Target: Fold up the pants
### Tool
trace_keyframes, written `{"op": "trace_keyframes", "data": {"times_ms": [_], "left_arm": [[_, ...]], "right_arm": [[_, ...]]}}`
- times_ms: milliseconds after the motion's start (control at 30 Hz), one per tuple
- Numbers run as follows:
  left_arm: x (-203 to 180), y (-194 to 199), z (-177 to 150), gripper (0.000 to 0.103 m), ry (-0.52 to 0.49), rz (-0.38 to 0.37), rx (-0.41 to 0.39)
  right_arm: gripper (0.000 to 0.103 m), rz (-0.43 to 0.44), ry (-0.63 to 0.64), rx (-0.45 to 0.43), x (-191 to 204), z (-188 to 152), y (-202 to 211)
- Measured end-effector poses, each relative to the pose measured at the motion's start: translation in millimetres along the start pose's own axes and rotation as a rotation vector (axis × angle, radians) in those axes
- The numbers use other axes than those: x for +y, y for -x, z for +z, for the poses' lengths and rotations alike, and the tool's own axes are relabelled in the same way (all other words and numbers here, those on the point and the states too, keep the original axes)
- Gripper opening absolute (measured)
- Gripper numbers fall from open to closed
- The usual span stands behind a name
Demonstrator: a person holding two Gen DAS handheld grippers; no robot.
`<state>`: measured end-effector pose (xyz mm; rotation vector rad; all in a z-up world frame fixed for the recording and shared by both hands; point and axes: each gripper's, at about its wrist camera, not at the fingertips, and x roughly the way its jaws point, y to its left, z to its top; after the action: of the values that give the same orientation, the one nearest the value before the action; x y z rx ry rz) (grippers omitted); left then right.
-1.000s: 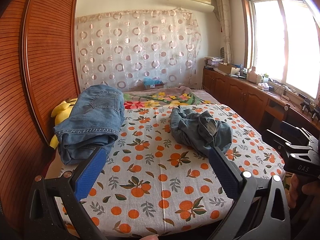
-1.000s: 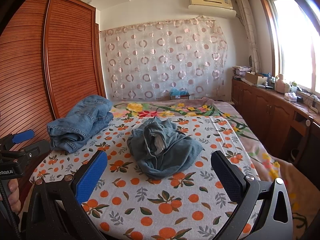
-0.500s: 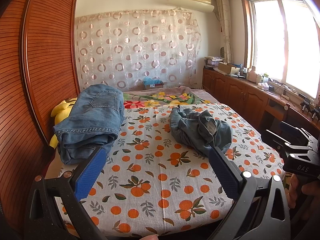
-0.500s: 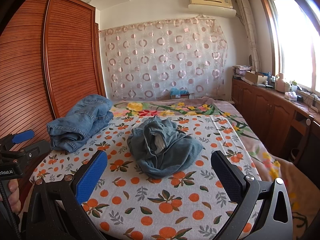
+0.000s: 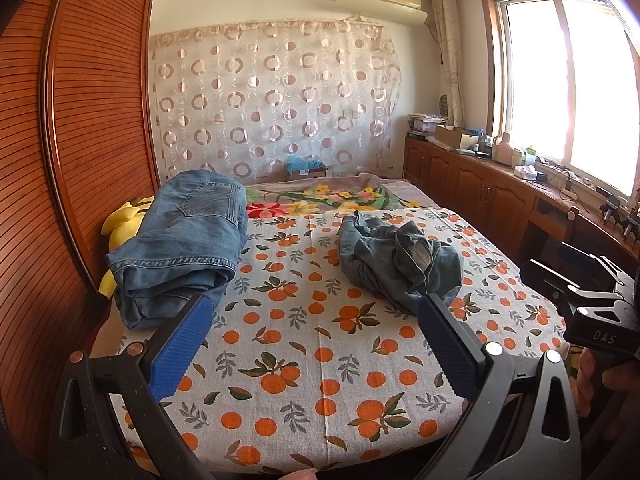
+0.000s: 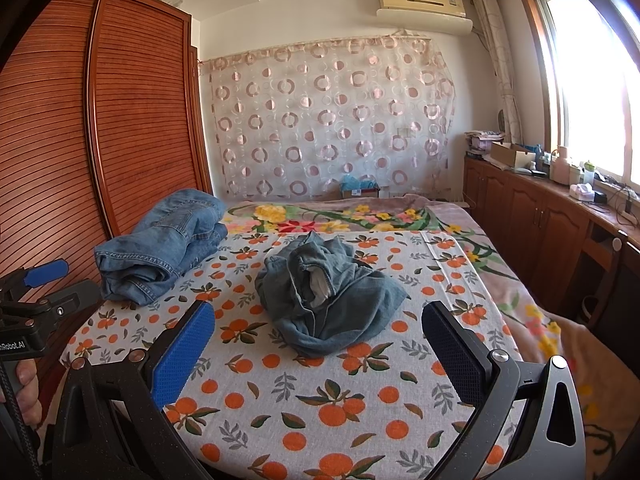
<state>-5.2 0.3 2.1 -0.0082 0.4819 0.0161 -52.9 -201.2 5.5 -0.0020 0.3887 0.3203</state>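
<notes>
The left tool (image 5: 312, 320) is spread wide and holds nothing, hovering over the bed (image 5: 312, 364). Folded jeans (image 5: 188, 240) lie at its 10 o'clock, on the bed's left edge. The crumpled pants (image 5: 396, 264) sit mid-bed at its 1 o'clock. The right tool (image 6: 318, 330), also spread and empty, has the pants (image 6: 328, 300) at 12 o'clock, untouched.

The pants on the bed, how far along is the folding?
Done: one pair of light blue jeans lies folded at the left edge of the bed. In hand: nothing; the left gripper and right gripper hover with jaws wide open, short of the cloth. Left: the crumpled darker pants in the middle are untouched, not yet spread flat or folded.
</notes>
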Motion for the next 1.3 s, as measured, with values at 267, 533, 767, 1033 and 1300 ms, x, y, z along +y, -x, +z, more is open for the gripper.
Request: {"op": "trace_keyframes", "data": {"times_ms": [267, 533, 767, 1033, 1300], "left_arm": [[0, 1, 0, 0.102, 0.001, -0.001, 0.001], [-2, -3, -2, 0.102, 0.002, 0.005, 0.023], [2, -26, -16, 0.102, 0.019, 0.006, 0.075], [13, -44, -30, 0.102, 0.032, 0.004, 0.113], [21, -66, -37, 0.102, 0.006, -0.008, 0.139]], "right_arm": [[0.103, -0.001, 0.001, 0.000, 0, 0, 0], [0.103, -0.001, -0.008, 0.017, -4, -3, -4], [0.103, -0.008, -0.010, 0.041, -8, -6, -10], [0.103, 0.017, 0.001, 0.088, -15, -9, -25], [0.100, 0.045, 0.036, 0.112, -23, -1, -41]]}}
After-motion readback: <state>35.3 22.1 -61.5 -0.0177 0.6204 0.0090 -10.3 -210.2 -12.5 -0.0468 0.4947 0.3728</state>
